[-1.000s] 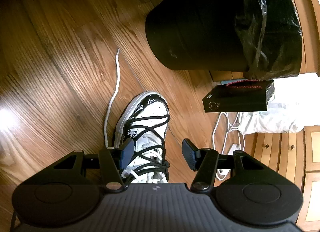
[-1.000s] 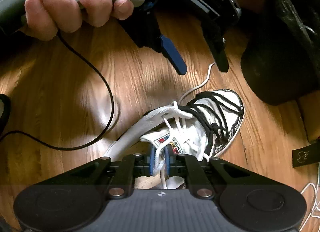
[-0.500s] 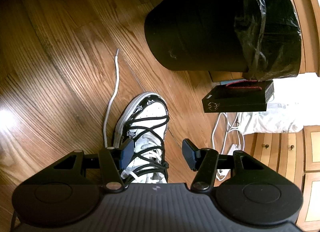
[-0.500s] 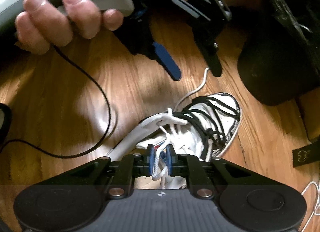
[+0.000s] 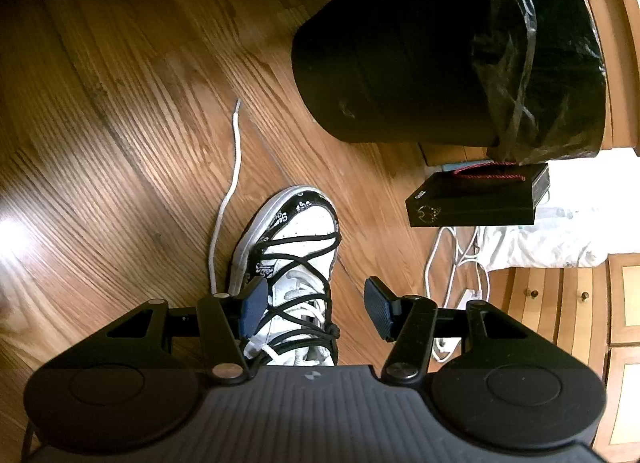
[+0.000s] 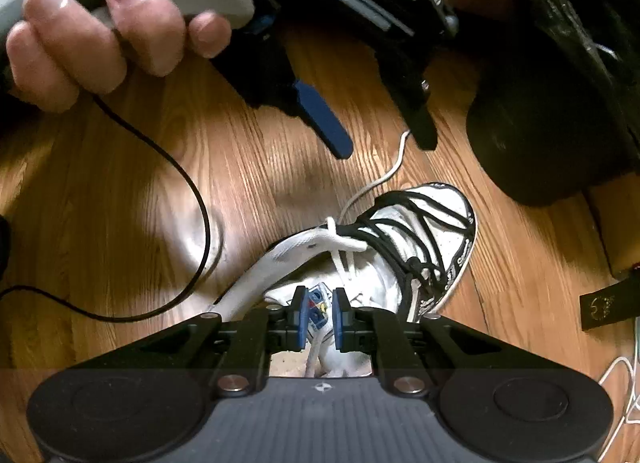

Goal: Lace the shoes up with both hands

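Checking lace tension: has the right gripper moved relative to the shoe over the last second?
Yes. In the right wrist view the shoe has slid down toward the right gripper, which stays shut on the white lace, and the toe has swung right against the floorboards.

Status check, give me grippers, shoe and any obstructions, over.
Left gripper open above the shoe, holding nothing. Right gripper nearly shut around a white lace at the tongue. Loose lace end on the floor; black bin near the toe.

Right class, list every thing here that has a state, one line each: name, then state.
left hand-held gripper: open, above the shoe.
right hand-held gripper: jaws narrowed around the white lace.
shoe: upright, black lace crisscrossed.
white lace: free end lying on the floor.
bin: lined with a black bag.
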Motion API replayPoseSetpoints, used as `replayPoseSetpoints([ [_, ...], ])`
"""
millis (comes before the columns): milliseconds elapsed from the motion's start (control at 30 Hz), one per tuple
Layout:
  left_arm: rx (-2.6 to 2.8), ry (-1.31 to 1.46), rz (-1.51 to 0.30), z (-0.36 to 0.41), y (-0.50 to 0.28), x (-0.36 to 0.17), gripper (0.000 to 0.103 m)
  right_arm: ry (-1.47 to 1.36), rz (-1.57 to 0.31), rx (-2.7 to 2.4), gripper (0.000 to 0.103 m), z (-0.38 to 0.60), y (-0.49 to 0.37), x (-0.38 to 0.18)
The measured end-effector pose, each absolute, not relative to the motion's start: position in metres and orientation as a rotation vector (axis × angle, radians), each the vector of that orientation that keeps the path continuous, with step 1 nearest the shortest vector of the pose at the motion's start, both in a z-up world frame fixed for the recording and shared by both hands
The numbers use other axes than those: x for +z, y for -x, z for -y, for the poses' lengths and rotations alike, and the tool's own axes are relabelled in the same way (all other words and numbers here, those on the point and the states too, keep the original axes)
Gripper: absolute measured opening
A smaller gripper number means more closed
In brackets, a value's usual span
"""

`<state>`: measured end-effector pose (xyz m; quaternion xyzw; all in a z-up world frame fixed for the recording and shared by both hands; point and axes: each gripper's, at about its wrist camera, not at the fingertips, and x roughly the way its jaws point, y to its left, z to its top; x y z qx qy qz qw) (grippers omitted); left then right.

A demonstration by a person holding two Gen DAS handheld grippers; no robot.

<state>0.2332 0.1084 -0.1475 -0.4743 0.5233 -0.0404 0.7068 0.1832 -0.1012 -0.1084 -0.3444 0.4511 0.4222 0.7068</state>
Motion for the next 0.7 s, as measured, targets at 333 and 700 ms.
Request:
replayPoseSetpoints([
  [333,-0.098,1.057,-1.161,-0.107,-0.234,-0.147,0.057,0.85,-1.013,0.939,0.02,0.097,-0.18,-0.1],
  [700,-0.099,1.061,-1.158,-0.108,-0.234,-0.147,0.057,0.954,-1.039,0.905,0.027,0.09,-0.177,-0.114],
])
